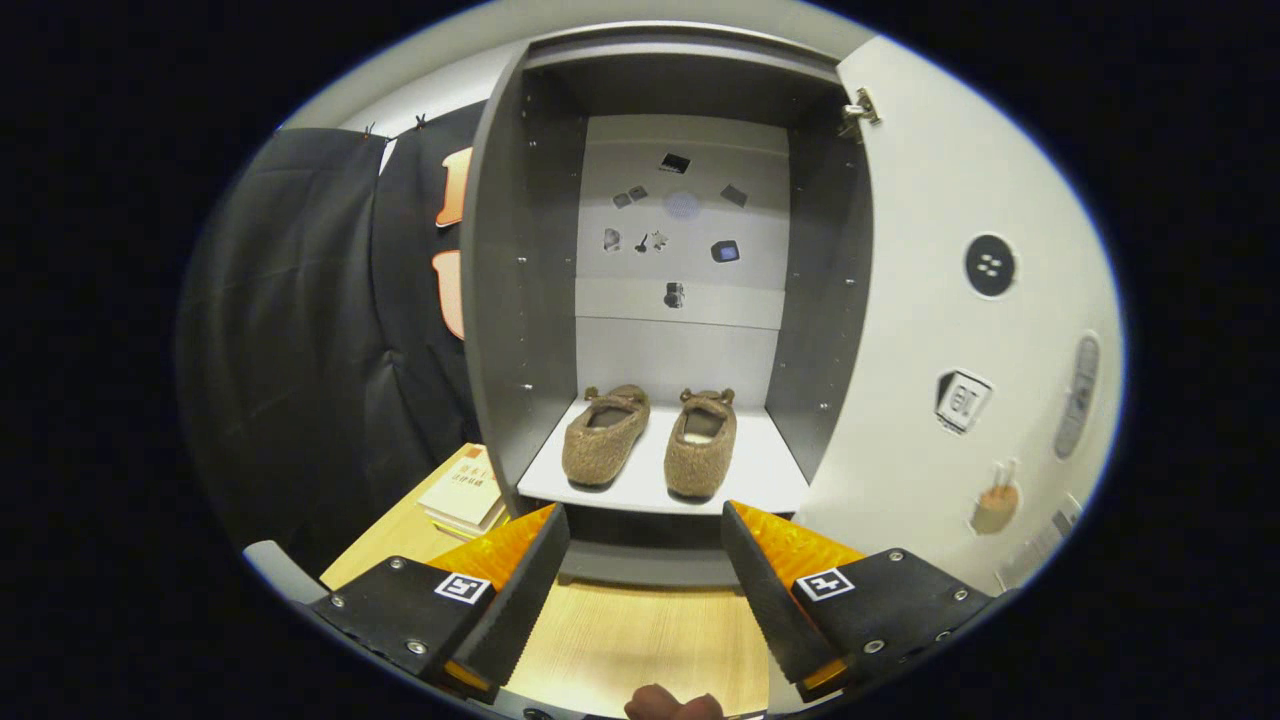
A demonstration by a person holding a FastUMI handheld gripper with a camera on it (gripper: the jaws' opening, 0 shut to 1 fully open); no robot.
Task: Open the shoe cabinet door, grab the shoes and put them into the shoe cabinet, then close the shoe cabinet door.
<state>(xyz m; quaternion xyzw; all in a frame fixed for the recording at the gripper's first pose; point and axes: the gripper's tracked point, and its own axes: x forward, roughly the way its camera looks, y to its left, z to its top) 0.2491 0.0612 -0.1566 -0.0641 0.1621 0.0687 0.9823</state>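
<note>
A pair of fuzzy brown shoes sits side by side on the white shelf of the open cabinet, near its front edge. The door stands swung out to the right. The gripper hangs just before the shelf, fingers spread wide and holding nothing, so closing the door likely comes next.

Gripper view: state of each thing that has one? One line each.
shoe cabinet door: swung open to the right.
shoe cabinet: open, both shoes on its shelf.
left shoe: upright on the shelf, beyond the fingers.
right shoe: upright beside it, a gap between them.
gripper: fingers open, holding nothing, short of the shelf.
books: stacked flat left of the cabinet.
</note>
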